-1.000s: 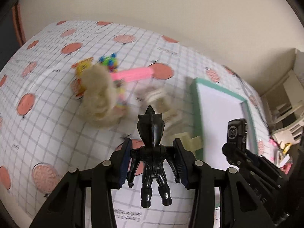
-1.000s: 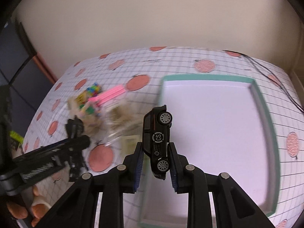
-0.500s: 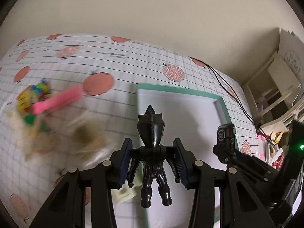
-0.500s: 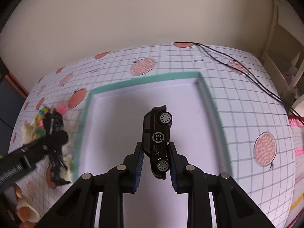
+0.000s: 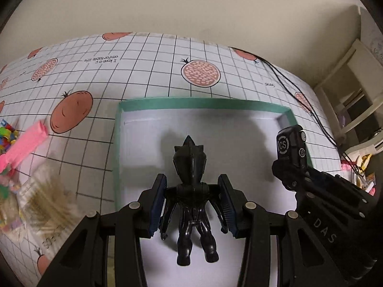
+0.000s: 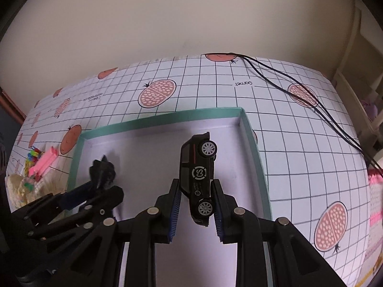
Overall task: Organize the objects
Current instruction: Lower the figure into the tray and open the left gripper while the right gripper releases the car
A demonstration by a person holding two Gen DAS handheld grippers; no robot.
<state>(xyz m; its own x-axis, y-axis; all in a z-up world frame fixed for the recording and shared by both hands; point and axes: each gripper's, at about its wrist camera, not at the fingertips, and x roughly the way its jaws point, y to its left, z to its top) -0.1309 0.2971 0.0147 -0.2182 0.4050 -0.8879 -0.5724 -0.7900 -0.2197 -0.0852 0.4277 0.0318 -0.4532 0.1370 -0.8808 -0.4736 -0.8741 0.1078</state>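
My left gripper [image 5: 192,183] is shut on a glossy black toy figure [image 5: 191,172], clamped at its torso with the head pointing forward. It hangs over the white floor of a shallow tray with a teal rim [image 5: 203,102]. My right gripper [image 6: 194,186] is shut on a black toy car [image 6: 198,167] marked "CS", held nose-up on its side over the same tray [image 6: 253,150]. In the left wrist view the car [image 5: 290,144] and right gripper show at the right. In the right wrist view the figure [image 6: 103,171] and left gripper show at the left.
A pile of loose items lies left of the tray on the grid-patterned tablecloth: a pink strip [image 5: 24,148], colourful beads [image 5: 7,135], a pale fluffy lump [image 6: 16,186]. Black cables [image 6: 311,105] run across the cloth at the right. A wall stands behind the table.
Both grippers have swung right from the pile of items to over the tray, each keeping its toy. The pile has slid to the left edge of both views.
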